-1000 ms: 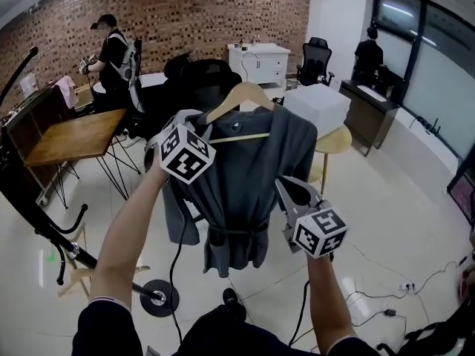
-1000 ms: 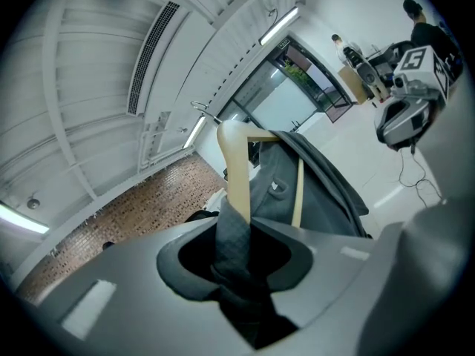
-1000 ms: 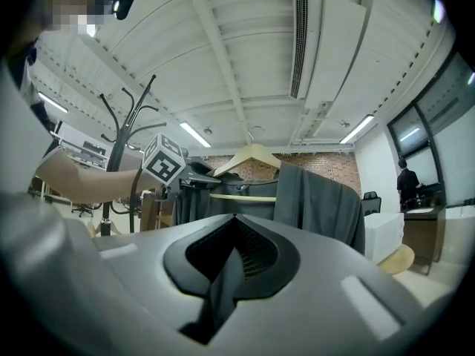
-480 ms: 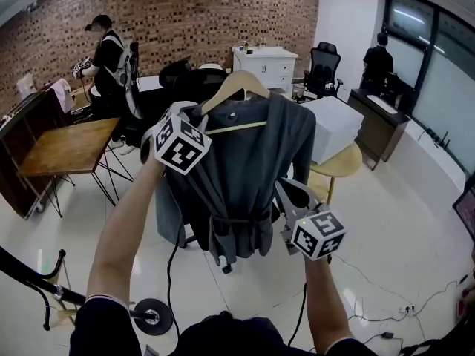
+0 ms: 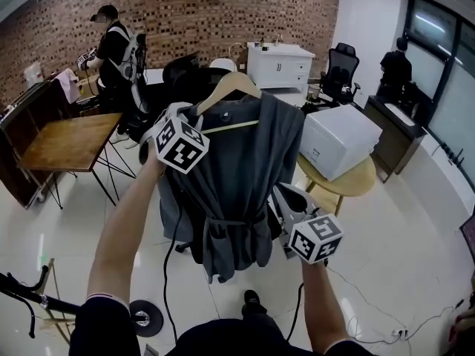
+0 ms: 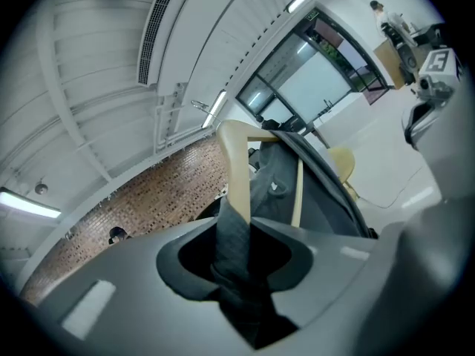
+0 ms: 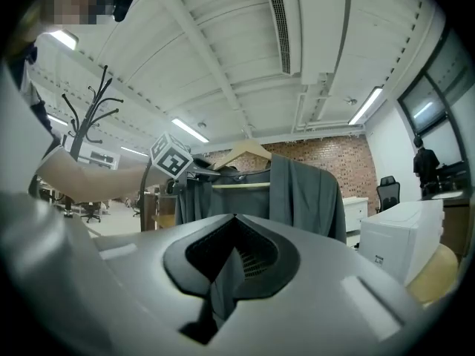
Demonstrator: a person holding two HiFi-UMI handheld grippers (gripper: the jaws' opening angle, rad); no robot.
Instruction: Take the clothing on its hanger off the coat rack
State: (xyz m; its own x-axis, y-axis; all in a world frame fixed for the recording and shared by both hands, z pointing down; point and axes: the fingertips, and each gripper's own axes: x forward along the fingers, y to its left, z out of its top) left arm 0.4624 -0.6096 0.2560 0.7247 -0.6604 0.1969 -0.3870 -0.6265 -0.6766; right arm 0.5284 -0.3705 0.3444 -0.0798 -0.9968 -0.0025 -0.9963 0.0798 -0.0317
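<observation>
Two hand-held grippers hold a grey garment (image 5: 237,176) on its hanger (image 5: 231,86) in mid-air above a glossy white tiled floor (image 5: 415,251), well apart from the coat rack, whose round black base (image 5: 141,316) stands on the floor at lower left.

Room: a red brick wall (image 5: 223,13) closes the far side. Before it stand a white cabinet (image 5: 286,64) and a black office chair (image 5: 340,73). A rectangular wooden table (image 5: 67,139) on thin black legs stands at left. At right, a round pale wooden table (image 5: 349,184) bears a smooth white box (image 5: 338,139).

Materials: the hanger is pale, curved wood with a straight crossbar. The garment is soft, matte cloth that hangs in folds, with a belt (image 5: 234,221) at the waist.

Left gripper (image 5: 191,119): jaws clamped on the hanger's shoulder end, over the cloth that drapes it.

Right gripper (image 5: 280,200): jaws closed on a fold of the garment's lower edge, near the belt.

Each gripper carries a white cube with black square markers.
</observation>
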